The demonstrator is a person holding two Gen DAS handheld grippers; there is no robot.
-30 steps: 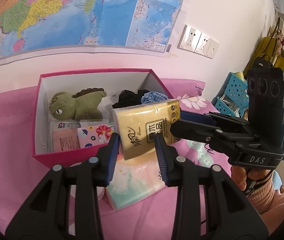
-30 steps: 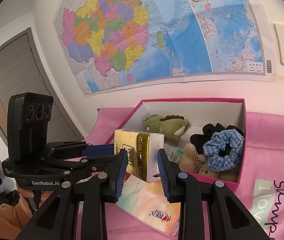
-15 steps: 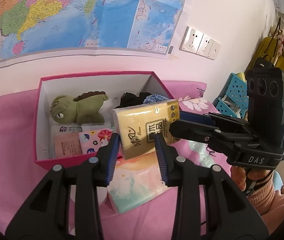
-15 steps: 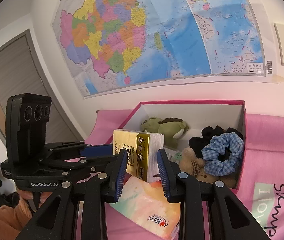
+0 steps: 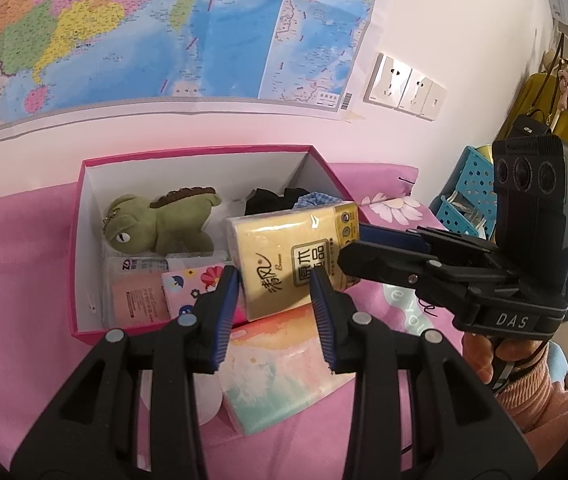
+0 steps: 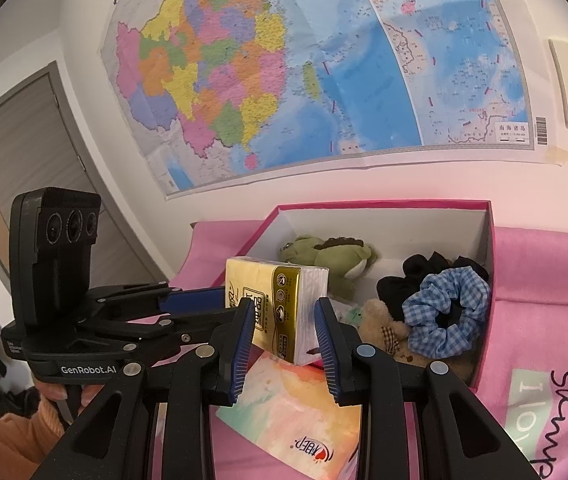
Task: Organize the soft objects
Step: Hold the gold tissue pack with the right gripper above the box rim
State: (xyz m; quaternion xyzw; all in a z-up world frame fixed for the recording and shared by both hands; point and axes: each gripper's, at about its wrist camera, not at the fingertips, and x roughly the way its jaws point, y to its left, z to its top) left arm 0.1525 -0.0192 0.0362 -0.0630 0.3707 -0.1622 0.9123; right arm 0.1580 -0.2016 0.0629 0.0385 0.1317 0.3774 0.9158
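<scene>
The yellow tissue pack hangs above the front edge of the pink box, pinched at both ends: the left gripper has its blue pads pressed on the pack's lower edge, and the right gripper clamps the end showing white tissue layers. In the left wrist view the right gripper comes in from 3 o'clock. Inside the box, a green plush dinosaur lies at 10 o'clock, flat packets in front of it, a blue gingham scrunchie and what looks like a small brown bear at the other end. A pastel tissue pack lies on the pink cloth beneath, at 6 o'clock.
</scene>
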